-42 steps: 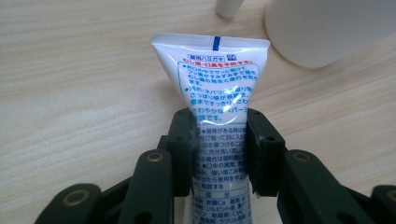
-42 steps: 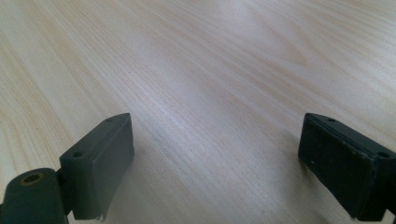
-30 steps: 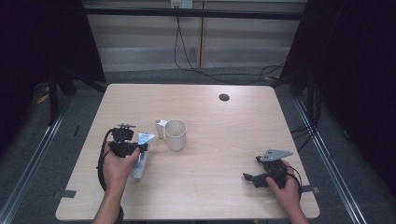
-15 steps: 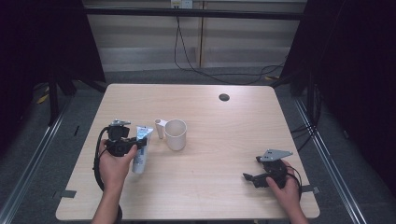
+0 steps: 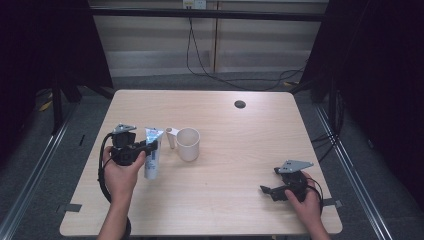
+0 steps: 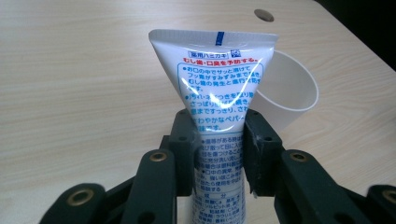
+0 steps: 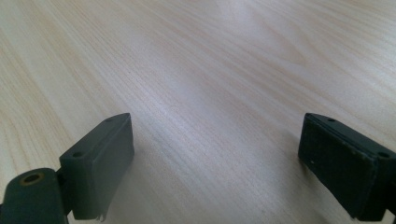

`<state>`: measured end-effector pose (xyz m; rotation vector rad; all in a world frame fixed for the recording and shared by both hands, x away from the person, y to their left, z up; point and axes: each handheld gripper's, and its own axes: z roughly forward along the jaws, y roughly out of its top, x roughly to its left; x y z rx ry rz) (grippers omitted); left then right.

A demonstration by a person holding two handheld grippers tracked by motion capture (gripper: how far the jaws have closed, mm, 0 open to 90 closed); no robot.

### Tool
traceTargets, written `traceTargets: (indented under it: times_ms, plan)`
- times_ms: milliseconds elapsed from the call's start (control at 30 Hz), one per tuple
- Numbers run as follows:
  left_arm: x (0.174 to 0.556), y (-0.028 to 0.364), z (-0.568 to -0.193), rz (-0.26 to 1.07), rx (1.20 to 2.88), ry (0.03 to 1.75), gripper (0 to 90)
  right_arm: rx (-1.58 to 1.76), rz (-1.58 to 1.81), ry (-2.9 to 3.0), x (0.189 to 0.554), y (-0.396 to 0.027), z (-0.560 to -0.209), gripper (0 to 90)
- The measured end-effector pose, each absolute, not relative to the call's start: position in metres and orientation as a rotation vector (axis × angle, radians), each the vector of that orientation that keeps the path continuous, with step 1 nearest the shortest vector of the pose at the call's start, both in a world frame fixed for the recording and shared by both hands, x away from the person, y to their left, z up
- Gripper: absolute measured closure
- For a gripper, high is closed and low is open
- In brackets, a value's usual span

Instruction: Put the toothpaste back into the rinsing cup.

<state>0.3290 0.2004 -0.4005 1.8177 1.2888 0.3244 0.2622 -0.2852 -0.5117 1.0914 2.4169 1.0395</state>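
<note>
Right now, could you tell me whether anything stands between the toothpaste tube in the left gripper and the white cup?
Nothing visible does. The left gripper is shut on the toothpaste tube, and the white cup stands just beyond it, with bare table between them. A small white piece stands beside the cup, off to one side.

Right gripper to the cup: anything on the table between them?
Nothing. In the high view, bare wood runs from the right gripper to the white cup. The tube is on the cup's far side, clamped in the left gripper.

A pale wooden table (image 5: 240, 150) stands on grey floor (image 5: 70, 150), dark curtains (image 5: 380, 75) alongside.
</note>
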Motion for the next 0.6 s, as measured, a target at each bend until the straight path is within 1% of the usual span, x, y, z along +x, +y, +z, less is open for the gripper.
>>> traceTargets:
  times_ms: [300, 400, 600]
  plan:
    - [0.328, 0.201, -0.393, 0.321, 1.779, 1.264, 68.5, 1.092, 1.039, 2.417, 0.262, -0.285, -0.512, 10.2]
    - [0.327, 0.200, -0.391, 0.302, 1.759, 1.253, 68.5, 1.092, 1.038, 2.417, 0.262, -0.285, -0.512, 10.2]
    - [0.327, 0.197, -0.384, 0.315, 1.745, 1.234, 68.5, 1.092, 1.039, 2.417, 0.262, -0.285, -0.512, 10.1]
